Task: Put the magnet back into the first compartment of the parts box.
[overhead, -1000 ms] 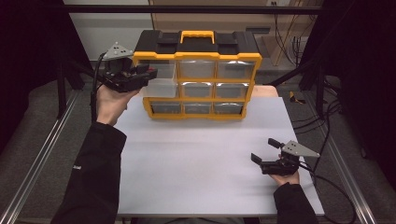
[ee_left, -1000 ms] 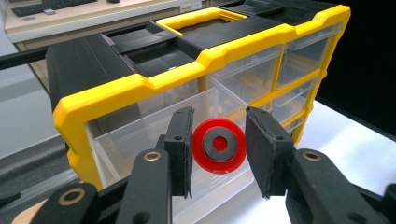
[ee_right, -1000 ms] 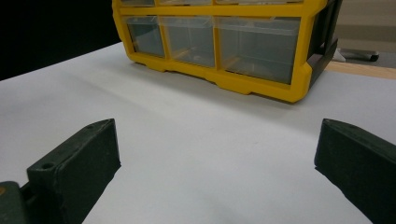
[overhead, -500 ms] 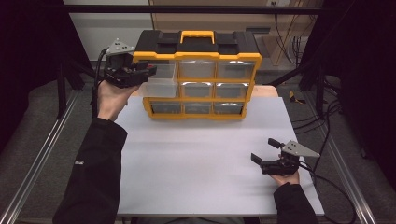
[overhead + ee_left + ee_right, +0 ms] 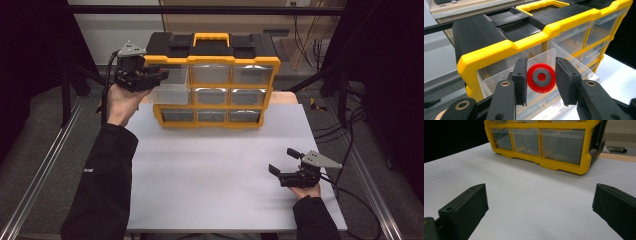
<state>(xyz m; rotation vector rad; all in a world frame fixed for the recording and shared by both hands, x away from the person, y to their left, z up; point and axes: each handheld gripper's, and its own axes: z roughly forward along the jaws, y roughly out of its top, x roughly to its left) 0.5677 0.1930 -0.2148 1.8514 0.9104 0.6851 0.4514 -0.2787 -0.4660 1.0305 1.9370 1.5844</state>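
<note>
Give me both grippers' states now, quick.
Left gripper: open, red disc between its jaws, not clamped.
Right gripper: open, empty.

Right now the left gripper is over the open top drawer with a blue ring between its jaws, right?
Not quite: the ring is red with a grey middle, not blue, as the left gripper view shows. The rest holds: the left gripper is over the open top drawer, ring between its jaws.
</note>
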